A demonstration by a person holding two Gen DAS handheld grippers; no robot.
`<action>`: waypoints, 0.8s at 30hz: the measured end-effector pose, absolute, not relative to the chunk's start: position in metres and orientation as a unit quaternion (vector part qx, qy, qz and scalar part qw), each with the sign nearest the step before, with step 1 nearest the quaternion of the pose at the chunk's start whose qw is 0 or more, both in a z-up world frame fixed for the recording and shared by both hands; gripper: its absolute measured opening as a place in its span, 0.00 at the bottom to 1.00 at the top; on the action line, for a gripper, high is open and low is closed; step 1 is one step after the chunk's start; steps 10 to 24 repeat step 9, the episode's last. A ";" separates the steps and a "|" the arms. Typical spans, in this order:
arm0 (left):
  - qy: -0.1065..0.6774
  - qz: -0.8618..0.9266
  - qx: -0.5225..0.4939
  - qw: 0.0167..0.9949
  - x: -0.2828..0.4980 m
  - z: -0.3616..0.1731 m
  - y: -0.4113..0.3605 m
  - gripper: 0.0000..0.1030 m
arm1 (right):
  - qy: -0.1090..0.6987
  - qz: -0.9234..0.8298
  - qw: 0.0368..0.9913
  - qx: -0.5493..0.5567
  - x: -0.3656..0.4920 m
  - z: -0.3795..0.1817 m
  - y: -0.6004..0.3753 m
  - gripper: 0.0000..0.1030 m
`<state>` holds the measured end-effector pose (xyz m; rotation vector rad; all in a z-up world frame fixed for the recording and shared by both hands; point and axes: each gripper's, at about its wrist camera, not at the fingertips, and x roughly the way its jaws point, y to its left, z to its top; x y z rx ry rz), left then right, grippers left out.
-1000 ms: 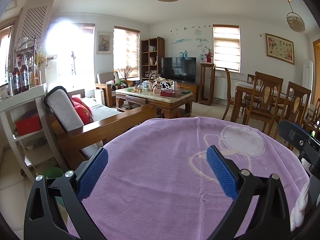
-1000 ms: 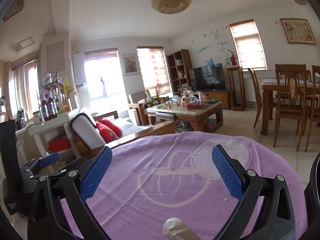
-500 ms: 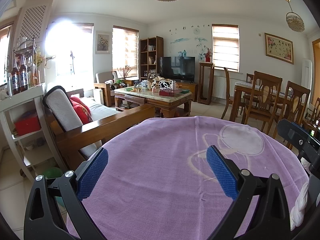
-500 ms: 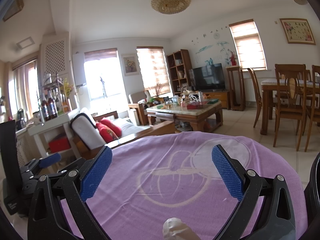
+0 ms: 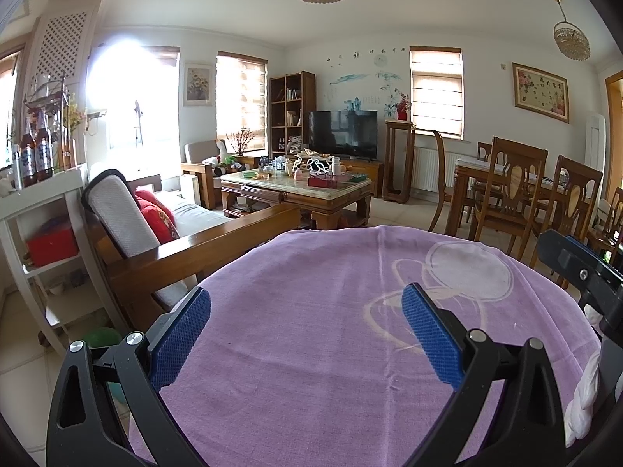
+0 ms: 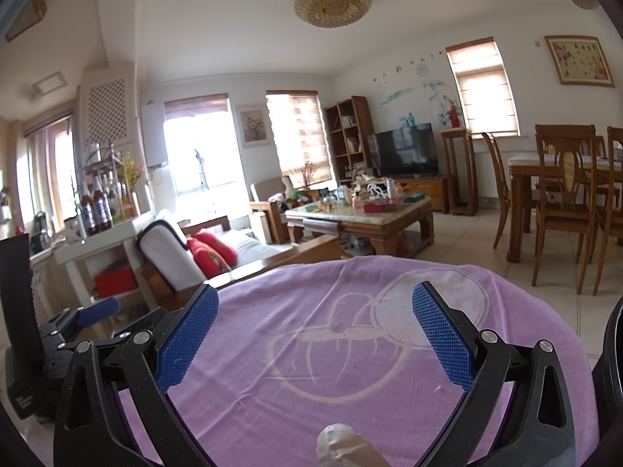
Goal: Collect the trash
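Both grippers hover over a round table under a purple cloth (image 5: 311, 350). My left gripper (image 5: 305, 299) is open, with only cloth between its blue pads. My right gripper (image 6: 315, 295) is also open and holds nothing. A white crumpled piece (image 6: 342, 445) lies on the cloth at the bottom edge of the right wrist view, nearer than the pads. A white twisted piece (image 5: 584, 401) shows at the right edge of the left wrist view, below the other gripper's black body (image 5: 576, 268). In the right wrist view the left gripper's body (image 6: 78, 323) sits at far left.
A wooden sofa (image 5: 163, 249) with red cushions stands just past the table's far left edge. Beyond it are a cluttered coffee table (image 5: 296, 190) and a TV. Dining chairs (image 5: 506, 202) and a dining table stand to the right. A white shelf with bottles (image 5: 39, 202) is at left.
The left wrist view has drifted very slightly to the right. The right gripper has stayed still, and both grippers remain open.
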<state>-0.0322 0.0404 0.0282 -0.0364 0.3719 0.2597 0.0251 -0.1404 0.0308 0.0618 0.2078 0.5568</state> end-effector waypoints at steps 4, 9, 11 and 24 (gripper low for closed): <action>0.188 0.127 -0.021 0.974 -0.029 0.028 0.046 0.95 | 0.102 0.274 0.956 0.030 0.025 0.031 -0.141 0.95; 0.189 0.126 -0.023 0.974 -0.028 0.028 0.049 0.95 | 0.102 0.274 0.956 0.030 0.025 0.031 -0.141 0.95; 0.189 0.126 -0.023 0.974 -0.028 0.028 0.049 0.95 | 0.102 0.274 0.956 0.030 0.025 0.031 -0.141 0.95; 0.189 0.126 -0.023 0.974 -0.028 0.028 0.049 0.95 | 0.102 0.274 0.956 0.030 0.025 0.031 -0.141 0.95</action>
